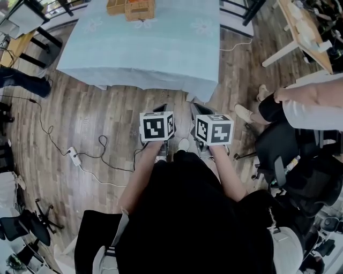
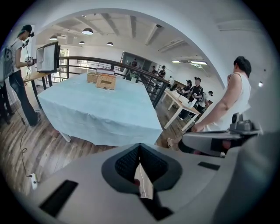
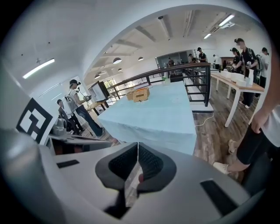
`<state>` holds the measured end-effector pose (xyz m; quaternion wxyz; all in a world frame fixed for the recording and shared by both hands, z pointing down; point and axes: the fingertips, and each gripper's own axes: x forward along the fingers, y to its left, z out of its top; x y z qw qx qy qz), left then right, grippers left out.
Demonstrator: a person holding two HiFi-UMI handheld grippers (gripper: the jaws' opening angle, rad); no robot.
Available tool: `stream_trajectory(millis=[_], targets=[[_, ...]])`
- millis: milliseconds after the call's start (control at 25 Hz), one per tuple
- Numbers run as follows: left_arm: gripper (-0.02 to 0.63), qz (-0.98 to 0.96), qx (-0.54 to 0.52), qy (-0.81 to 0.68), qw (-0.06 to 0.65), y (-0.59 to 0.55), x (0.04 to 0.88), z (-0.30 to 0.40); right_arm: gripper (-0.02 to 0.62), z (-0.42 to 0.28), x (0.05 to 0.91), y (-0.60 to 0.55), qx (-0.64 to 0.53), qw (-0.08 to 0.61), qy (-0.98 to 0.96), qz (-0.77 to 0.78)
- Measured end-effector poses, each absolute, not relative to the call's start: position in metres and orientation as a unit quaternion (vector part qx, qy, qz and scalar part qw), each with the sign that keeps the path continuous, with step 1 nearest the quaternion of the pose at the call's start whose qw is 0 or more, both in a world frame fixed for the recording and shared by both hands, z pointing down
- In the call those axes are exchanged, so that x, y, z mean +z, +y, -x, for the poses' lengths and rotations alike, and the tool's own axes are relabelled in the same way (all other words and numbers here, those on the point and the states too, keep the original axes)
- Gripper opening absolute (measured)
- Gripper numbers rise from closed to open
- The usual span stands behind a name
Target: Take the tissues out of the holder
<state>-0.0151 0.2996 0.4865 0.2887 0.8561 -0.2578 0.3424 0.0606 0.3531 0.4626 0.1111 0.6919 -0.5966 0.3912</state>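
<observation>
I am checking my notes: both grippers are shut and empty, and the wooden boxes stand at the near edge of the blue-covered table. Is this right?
Not quite: the wooden boxes stand at the far end of the table, not its near edge, as the head view shows. The left gripper and right gripper are indeed shut and empty.

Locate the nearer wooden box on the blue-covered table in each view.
Head view: nearer wooden box at the top edge, left of centre.
Left gripper view: box upper left of centre, at the table's far end.
Right gripper view: box just above centre.
Shared landmark: the blue tablecloth.
</observation>
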Motion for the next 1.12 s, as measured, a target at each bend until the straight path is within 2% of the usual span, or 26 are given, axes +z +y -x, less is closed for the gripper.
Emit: stream_trajectory(millis=[520, 1120], targets=[[0.011, -0.839, 0.340, -0.299, 0.301, 0.291, 0.493, -0.043, 0.014, -0.125, 0.467, 0.342, 0.392, 0.115, -0.639, -0.652], [0.011, -0.832, 0.332, -0.318, 0.311, 0.252, 0.495, -0.043, 0.015, -0.123, 0.469, 0.305, 0.391, 0.119, -0.655, -0.636]])
